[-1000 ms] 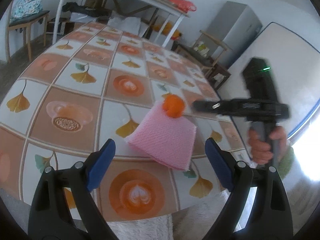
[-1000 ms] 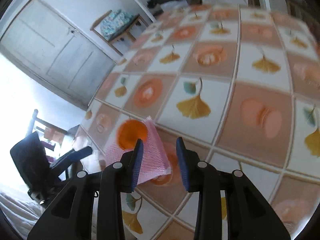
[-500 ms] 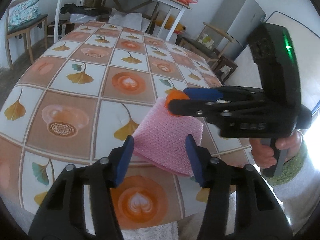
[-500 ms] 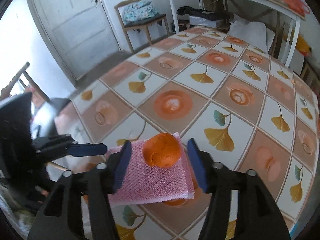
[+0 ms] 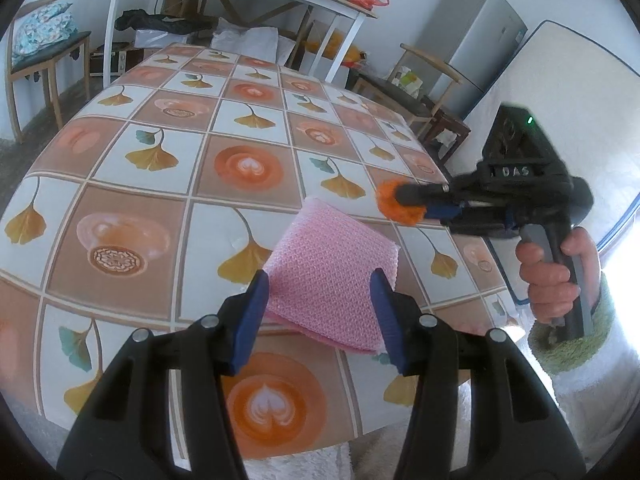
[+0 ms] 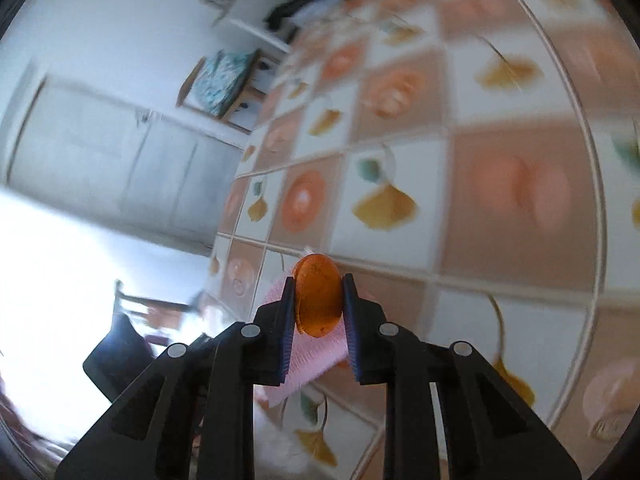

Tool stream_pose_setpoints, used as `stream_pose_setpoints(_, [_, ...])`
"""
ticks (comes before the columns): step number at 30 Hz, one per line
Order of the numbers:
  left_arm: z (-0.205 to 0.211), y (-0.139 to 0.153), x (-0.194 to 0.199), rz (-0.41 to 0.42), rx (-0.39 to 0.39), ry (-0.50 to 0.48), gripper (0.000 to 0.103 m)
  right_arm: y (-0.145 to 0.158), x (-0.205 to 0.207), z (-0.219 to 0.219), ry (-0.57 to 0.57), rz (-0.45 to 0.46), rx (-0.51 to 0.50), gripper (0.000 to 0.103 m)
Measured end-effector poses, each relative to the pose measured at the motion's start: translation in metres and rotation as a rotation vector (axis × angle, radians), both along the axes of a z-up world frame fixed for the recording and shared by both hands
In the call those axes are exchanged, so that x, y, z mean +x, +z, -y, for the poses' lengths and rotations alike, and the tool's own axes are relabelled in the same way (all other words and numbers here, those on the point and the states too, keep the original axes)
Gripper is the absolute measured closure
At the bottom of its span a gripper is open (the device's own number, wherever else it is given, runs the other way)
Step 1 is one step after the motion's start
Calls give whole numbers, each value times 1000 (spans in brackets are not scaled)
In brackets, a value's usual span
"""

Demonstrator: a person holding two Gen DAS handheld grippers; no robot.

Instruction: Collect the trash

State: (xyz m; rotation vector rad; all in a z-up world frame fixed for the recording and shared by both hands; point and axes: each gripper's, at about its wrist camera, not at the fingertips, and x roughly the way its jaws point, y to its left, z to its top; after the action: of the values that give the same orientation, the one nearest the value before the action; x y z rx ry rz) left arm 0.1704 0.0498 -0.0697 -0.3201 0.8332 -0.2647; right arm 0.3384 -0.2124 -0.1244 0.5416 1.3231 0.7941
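**Right gripper clamps orange peel, left brackets pink cloth**

Right gripper jaws closing, pads already pressing both sides of the orange peel, peel lifted off the pink cloth. Left gripper half-open, fingers either side of the cloth's near edge; contact unclear. Cloth lies flat near the table front edge. A hand holds the right gripper's handle.
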Motion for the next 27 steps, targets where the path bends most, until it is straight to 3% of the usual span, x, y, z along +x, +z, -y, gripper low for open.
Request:
stream_pose_setpoints(3, [0, 0, 0, -1, 1, -2, 54, -4, -5, 5, -13, -2, -114, 74])
stream_pose_setpoints(10, [0, 0, 0, -7, 6, 4, 54, 5, -10, 10, -44, 77, -217, 41])
stream_pose_setpoints(18, [-2, 0, -2, -5, -2, -3, 50, 20, -13, 28, -75, 191, -269, 38])
stream_pose_setpoints(27, [3, 4, -6, 25, 19, -22, 24, 35, -35, 26, -47, 365, -367, 37])
